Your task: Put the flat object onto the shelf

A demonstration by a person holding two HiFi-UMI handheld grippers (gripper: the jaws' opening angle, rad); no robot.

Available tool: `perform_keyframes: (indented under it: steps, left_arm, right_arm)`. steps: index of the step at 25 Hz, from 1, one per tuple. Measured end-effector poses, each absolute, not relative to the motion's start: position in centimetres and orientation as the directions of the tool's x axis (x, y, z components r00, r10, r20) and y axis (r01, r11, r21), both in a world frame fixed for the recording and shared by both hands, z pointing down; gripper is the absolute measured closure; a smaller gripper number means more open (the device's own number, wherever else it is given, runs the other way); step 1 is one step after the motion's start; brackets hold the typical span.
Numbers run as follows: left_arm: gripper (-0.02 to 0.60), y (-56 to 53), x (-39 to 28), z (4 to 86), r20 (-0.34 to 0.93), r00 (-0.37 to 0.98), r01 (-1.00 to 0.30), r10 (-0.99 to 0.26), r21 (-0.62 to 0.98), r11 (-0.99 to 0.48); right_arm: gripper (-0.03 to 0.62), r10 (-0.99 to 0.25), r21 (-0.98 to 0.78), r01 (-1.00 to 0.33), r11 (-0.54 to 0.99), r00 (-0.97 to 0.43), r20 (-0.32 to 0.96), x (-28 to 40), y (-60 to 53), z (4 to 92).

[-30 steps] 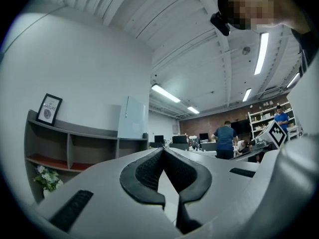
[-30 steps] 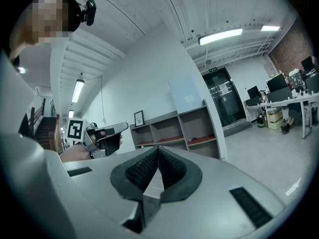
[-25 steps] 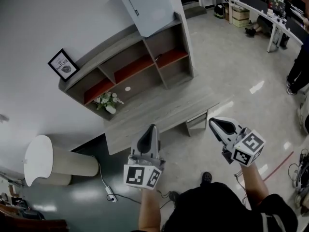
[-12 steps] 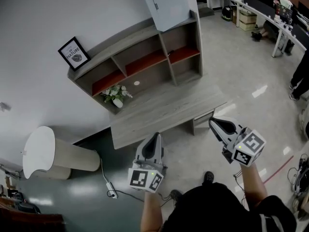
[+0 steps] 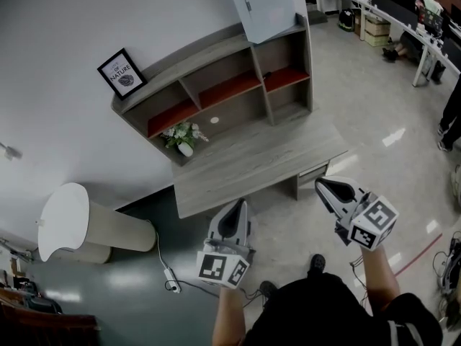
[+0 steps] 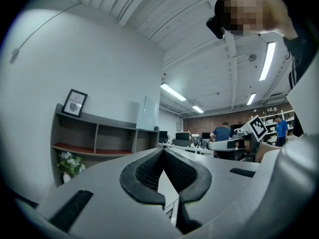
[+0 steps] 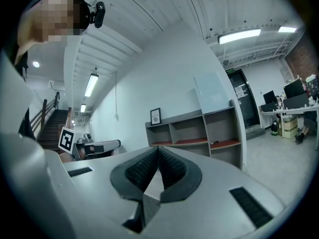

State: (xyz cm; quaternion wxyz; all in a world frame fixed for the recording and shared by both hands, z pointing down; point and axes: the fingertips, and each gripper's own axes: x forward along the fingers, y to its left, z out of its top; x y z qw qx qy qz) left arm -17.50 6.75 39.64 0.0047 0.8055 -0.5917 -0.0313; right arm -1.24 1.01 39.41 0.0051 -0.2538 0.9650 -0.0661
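White wall at upper left; glossy grey floor at right; wooden desk at centre; ceiling strip lights overhead.

Matt grey wood-grain shelf with red inner boards, matching matt surface, glossy polished floor, smooth pale panel, matt white wall

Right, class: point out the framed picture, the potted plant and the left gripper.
framed picture point(image 5: 124, 73), head view, middle of its print.
potted plant point(image 5: 184, 132), head view, on its flowers.
left gripper point(image 5: 239, 204), head view, tips of its shut jaws.
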Motion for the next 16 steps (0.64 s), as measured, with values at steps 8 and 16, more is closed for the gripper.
perform_keyframes:
  steps: [8, 16]
  left_arm:
    - [0.569, 7.0, -17.3, 40.0, -0.038, 0.305, -0.951, -0.952, 0.045, -0.306]
    - [0.568, 7.1, -15.9, 40.4, -0.033, 0.312, -0.949, -0.949, 0.033, -0.313]
  right_arm:
    - [0.582, -0.49, -0.127, -0.49, 0.863, -0.871, 0.032, -1.0, 1.5, 39.5]
    - [0.582, -0.505, -0.128, -0.505, 0.853, -0.862, 0.039, 0.3, 1.3, 39.9]
